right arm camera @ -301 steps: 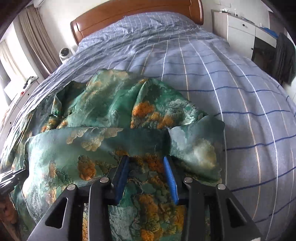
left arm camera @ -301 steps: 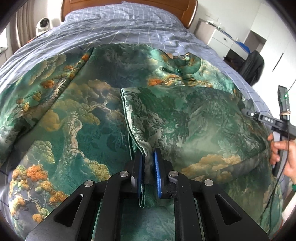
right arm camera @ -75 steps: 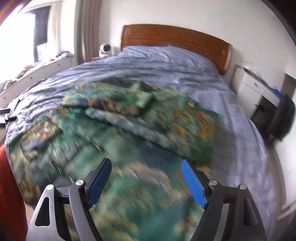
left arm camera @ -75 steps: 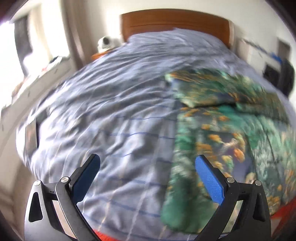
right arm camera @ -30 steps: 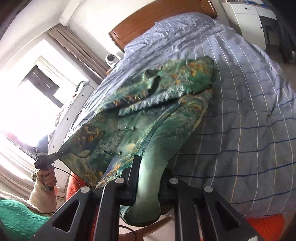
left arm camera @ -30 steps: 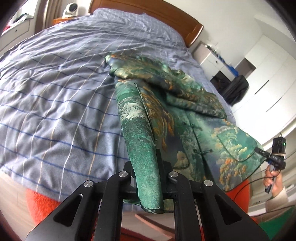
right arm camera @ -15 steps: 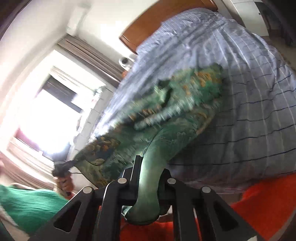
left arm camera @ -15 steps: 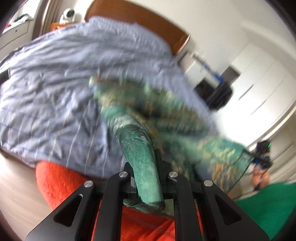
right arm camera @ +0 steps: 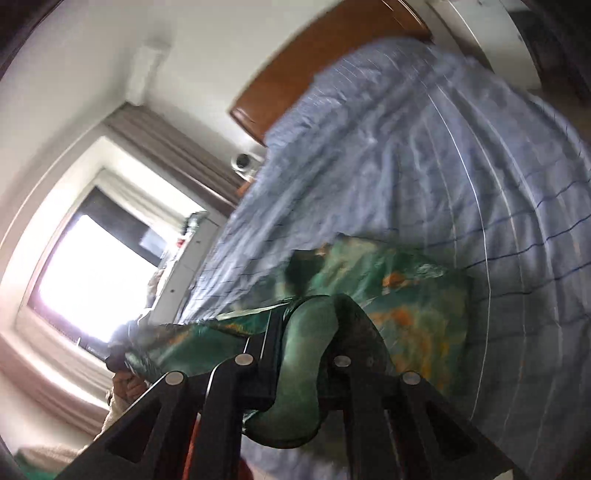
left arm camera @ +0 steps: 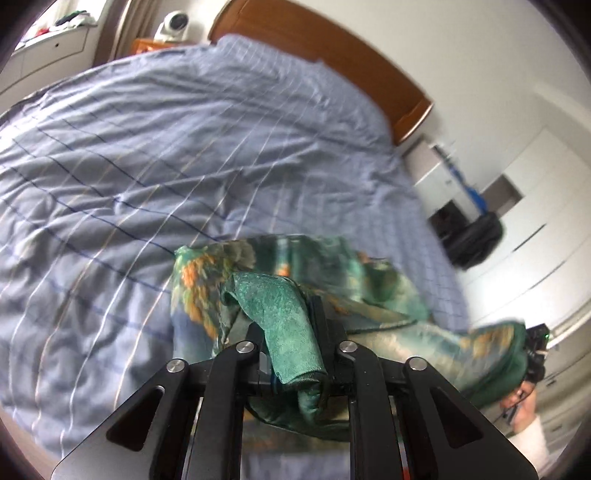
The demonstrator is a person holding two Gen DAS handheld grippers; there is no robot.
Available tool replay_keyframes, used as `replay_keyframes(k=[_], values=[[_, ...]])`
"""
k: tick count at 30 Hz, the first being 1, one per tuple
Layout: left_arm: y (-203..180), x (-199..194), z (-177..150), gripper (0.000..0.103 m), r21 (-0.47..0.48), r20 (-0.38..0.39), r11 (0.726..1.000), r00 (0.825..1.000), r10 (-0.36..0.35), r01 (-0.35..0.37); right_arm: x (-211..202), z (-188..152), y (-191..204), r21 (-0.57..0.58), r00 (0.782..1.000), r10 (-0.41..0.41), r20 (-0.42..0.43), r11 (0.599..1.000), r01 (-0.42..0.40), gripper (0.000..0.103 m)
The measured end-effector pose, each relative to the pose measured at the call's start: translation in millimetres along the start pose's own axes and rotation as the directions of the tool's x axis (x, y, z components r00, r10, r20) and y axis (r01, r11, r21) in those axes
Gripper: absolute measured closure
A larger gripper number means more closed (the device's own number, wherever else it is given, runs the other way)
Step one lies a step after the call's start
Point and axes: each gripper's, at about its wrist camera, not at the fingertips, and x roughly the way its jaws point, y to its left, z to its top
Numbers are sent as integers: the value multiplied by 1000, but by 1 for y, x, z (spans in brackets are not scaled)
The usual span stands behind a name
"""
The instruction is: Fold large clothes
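The green brocade garment (left arm camera: 207, 273) with orange patches lies bunched on the blue checked bed (left arm camera: 147, 147). Its near edge is lifted and stretched between both grippers. In the left wrist view, my left gripper (left arm camera: 286, 319) has a thick fold of green cloth between its fingers; its jaws are opening, and the pads still touch the cloth. In the right wrist view, my right gripper (right arm camera: 308, 323) is shut on another fold of the garment (right arm camera: 413, 314). Each view shows the other gripper at the far end of the taut edge, held by a hand (left arm camera: 524, 402). Both pictures are blurred.
A wooden headboard (left arm camera: 332, 51) closes the far end of the bed. A small white camera (left arm camera: 173, 26) stands on a nightstand at the far left. White cupboards (left arm camera: 535, 221) and a dark bag (left arm camera: 476, 236) stand to the right. A bright window (right arm camera: 92, 277) is on the left.
Both grippers swung forward over the bed with the garment's edge. The garment, stretched out long a second ago, is now bunched short beneath the lifted edge.
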Motion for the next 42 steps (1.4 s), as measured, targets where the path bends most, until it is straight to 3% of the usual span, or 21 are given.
replay_keyframes(k=[5, 8, 9, 10, 11, 12, 13, 16, 18, 19, 21, 23, 24, 25, 26, 27, 28, 33, 36, 39, 42], values=[[1, 63, 3, 62, 23, -84, 995, 992, 99, -97, 59, 3, -75, 213, 999, -27, -38, 976, 35, 89], [8, 61, 10, 47, -23, -107, 999, 993, 45, -48, 75, -9, -113, 413, 999, 19, -50, 911, 3, 82], [11, 52, 12, 26, -45, -87, 999, 996, 16, -20, 76, -12, -121, 482, 998, 53, -33, 876, -31, 72], [14, 44, 14, 6, -56, -60, 998, 998, 13, -16, 73, -12, -124, 520, 996, 92, -3, 850, -77, 52], [17, 31, 15, 2, -56, -19, 998, 1000, 18, -19, 69, -11, -123, 529, 993, 118, 25, 841, -113, 39], [18, 25, 16, 2, -46, -3, 999, 1000, 16, -17, 63, -8, -119, 521, 989, 136, 52, 842, -143, 14], [21, 17, 16, 2, -22, -4, 1000, 1000, 3, -3, 53, -2, -112, 491, 986, 146, 81, 855, -167, 8], [27, 7, 4, 2, 64, -41, 998, 999, -26, 28, 31, 12, -92, 392, 988, 111, 104, 909, -143, 8], [29, 17, -8, 2, 120, -85, 993, 996, 1, 9, 27, 16, -73, 261, 998, 30, 58, 964, -45, 8], [27, 26, -10, 2, 131, -104, 991, 994, 21, -7, 33, 16, -58, 144, 999, -49, 4, 988, 48, 8], [20, 55, -12, 3, 159, -136, 985, 986, 96, -73, 52, 14, -43, -16, 981, -180, -70, 984, 180, 8], [8, 82, -10, 15, 185, -140, 971, 973, 181, -154, 85, 6, -33, -178, 927, -359, -110, 924, 337, 8], [2, 94, -8, 41, 197, -149, 964, 967, 208, -177, 102, 4, -32, -214, 897, -428, -112, 892, 399, 8], [-2, 105, -6, 78, 201, -164, 958, 957, 240, -205, 116, 4, -33, -229, 881, -458, -121, 876, 424, 24], [-5, 112, -4, 89, 198, -165, 944, 941, 296, -262, 121, 0, -35, -237, 872, -473, -123, 868, 437, 46], [-6, 114, -1, 92, 191, -160, 940, 935, 315, -284, 128, 1, -35, -249, 856, -502, -121, 850, 464, 85], [-11, 108, 3, 93, 185, -129, 937, 937, 323, -297, 131, 3, -31, -259, 835, -539, -110, 827, 499, 88], [-30, 64, 31, 94, 171, 73, 931, 947, 314, -322, 96, 31, 17, -331, 800, -587, 121, 736, 590, 91], [-34, 76, 36, 94, 186, 142, 901, 918, 370, -392, 89, 51, 36, -343, 788, -578, 212, 711, 614, 91], [-10, 122, 17, 94, 208, 83, 868, 892, 444, -452, 116, 50, 17, -353, 752, -633, 183, 672, 651, 91], [15, 151, -8, 90, 220, 62, 869, 896, 441, -443, 149, 33, -31, -311, 723, -688, 60, 675, 669, 91]])
